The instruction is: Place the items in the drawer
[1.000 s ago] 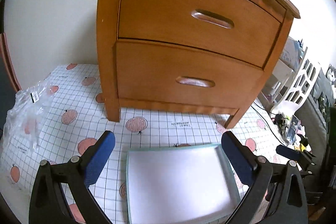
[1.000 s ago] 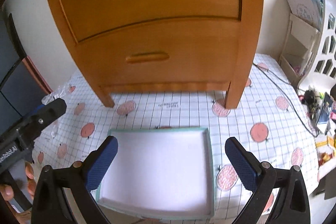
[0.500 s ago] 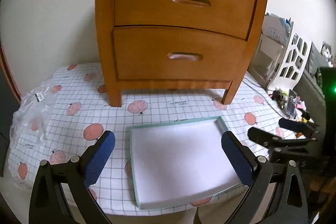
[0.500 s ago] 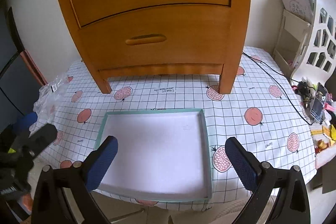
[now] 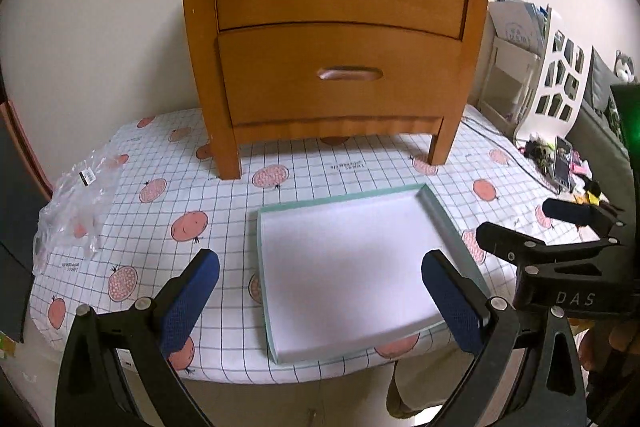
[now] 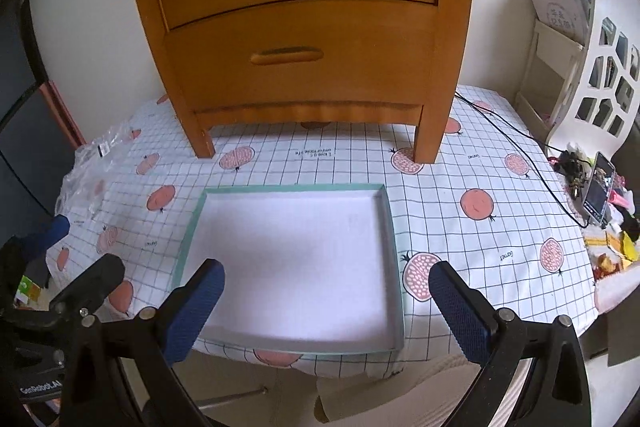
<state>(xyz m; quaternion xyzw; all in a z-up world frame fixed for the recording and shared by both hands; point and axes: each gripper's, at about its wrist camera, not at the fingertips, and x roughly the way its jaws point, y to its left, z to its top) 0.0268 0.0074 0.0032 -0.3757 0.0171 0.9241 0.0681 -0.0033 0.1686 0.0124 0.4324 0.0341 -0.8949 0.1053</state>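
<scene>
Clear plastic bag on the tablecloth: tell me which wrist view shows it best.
The left wrist view: the clear plastic bag lies in plain sight with its black label visible. In the right wrist view the bag is smaller, squeezed toward the frame's left edge.

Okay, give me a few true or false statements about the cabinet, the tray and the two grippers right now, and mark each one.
1. Both drawers of the wooden cabinet are shut. True.
2. The white tray holds several items. False: it lies empty.
3. The left gripper is clamped on the tray. False: it is open and holds nothing.
4. The right gripper is open and empty. True.
5. The crumpled plastic bag lies on top of the cabinet. False: it lies on the checked tablecloth, off to the cabinet's left.
</scene>
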